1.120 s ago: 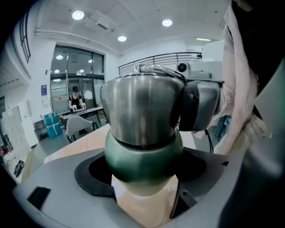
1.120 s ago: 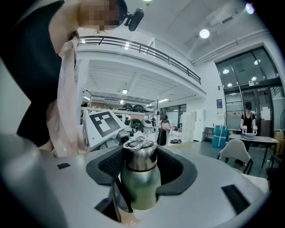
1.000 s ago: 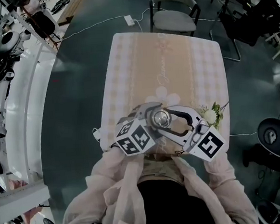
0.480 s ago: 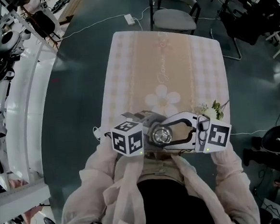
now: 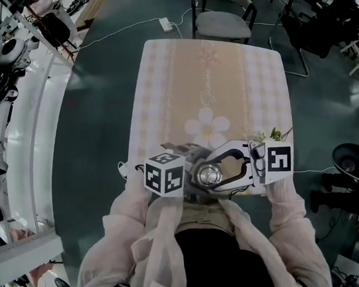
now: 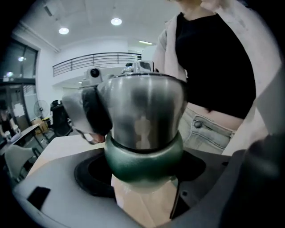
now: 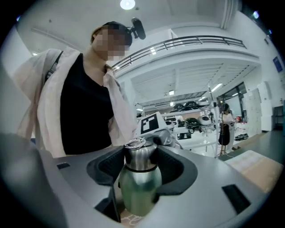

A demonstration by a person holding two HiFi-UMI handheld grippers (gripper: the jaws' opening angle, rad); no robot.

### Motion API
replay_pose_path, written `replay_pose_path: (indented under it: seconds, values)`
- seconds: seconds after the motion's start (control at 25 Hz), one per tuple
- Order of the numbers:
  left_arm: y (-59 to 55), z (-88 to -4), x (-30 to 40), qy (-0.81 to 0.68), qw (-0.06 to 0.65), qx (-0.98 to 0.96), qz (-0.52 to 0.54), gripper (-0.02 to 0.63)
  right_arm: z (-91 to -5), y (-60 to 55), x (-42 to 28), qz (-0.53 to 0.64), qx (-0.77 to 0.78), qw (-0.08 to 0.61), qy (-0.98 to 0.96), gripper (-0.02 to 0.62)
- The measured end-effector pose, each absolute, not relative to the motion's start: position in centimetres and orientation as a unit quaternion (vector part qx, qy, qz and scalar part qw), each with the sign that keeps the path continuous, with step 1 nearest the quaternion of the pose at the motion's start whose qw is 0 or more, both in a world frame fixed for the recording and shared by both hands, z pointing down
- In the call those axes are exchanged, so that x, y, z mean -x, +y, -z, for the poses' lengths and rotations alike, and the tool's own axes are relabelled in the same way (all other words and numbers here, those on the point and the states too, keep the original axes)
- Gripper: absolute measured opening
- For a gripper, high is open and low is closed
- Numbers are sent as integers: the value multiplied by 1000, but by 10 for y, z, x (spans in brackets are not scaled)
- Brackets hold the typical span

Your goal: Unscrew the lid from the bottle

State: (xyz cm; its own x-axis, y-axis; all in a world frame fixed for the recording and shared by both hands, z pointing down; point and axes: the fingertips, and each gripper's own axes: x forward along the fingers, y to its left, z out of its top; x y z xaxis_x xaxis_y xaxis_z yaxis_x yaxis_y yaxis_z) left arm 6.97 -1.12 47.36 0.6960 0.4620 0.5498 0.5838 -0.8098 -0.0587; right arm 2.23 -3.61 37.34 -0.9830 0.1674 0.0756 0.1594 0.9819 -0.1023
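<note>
The green bottle [image 6: 143, 156] is upright at the near edge of the cloth-covered table [image 5: 223, 74], close to the person. The left gripper [image 6: 142, 173] pinches its green body. From the right, the right gripper [image 7: 140, 171] pinches the steel lid [image 7: 139, 156].

Head camera looks steeply down on the tabletop [image 5: 214, 75]; both tool cameras (from opposite sides) closely share the bottle [image 5: 208, 175].

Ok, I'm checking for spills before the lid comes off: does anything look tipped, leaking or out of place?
Nothing stands out. The bottle looks upright with its lid on, and no liquid shows on the tablecloth around it. A small flower sprig sits at the cloth's right edge.
</note>
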Motion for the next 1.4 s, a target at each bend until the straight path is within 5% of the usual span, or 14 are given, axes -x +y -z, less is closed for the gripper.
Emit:
replay_pose_path:
  seconds: [0.2, 0.56, 0.88, 1.4]
  values:
    - [-78, -476, -77, -93, 43, 958, 268, 396, -365, -92, -41, -46, -121, -3, -992, 268]
    - [-142, -500, -64, 140, -72, 936, 316, 396, -379, -128, -49, -5, -359, 54, -932, 270]
    - [-139, -503, -72, 156, -72, 928, 331, 396, -399, -135, -36, 15, -390, 108, -914, 267]
    - [-115, -500, -71, 62, -6, 933, 356, 396, -390, -116, -33, 13, -272, 73, -960, 253]
